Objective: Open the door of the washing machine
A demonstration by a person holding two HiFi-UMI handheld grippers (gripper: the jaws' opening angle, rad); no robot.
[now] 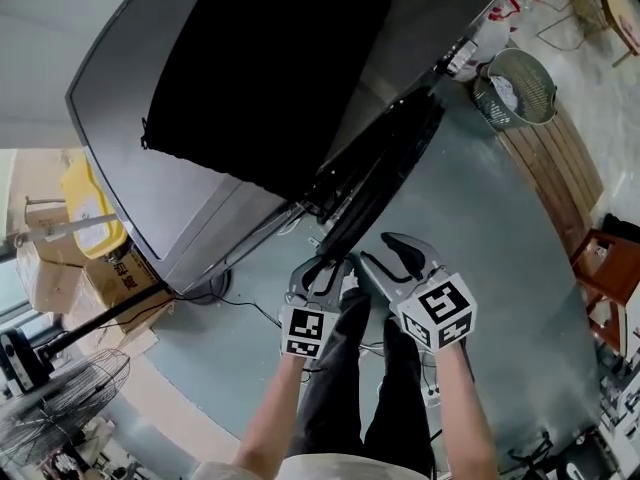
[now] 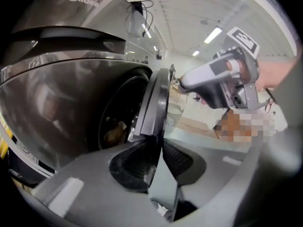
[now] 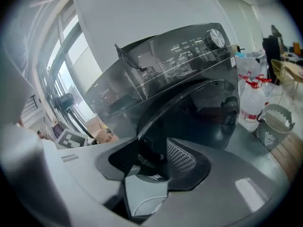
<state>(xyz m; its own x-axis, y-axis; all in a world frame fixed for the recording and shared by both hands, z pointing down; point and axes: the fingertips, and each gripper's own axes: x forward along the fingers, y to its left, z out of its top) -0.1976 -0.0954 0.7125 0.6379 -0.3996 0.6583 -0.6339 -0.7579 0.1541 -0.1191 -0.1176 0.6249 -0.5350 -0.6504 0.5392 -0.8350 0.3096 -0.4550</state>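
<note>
Closest up, the left gripper (image 2: 158, 157) is closing its jaws. The thin edge of the washing machine door (image 2: 158, 103) stands between them, but they do not look tight on it yet. The right gripper (image 3: 151, 157) is opening its jaws, with the door's round rim between them. If the right one lets go before the left one holds tight, the partly open door could slip out and swing shut.

Bright ceiling strips (image 2: 214, 34) above the washing machine (image 2: 57, 117) glare off its shiny front, and the fisheye edges go dark and blurry.
</note>
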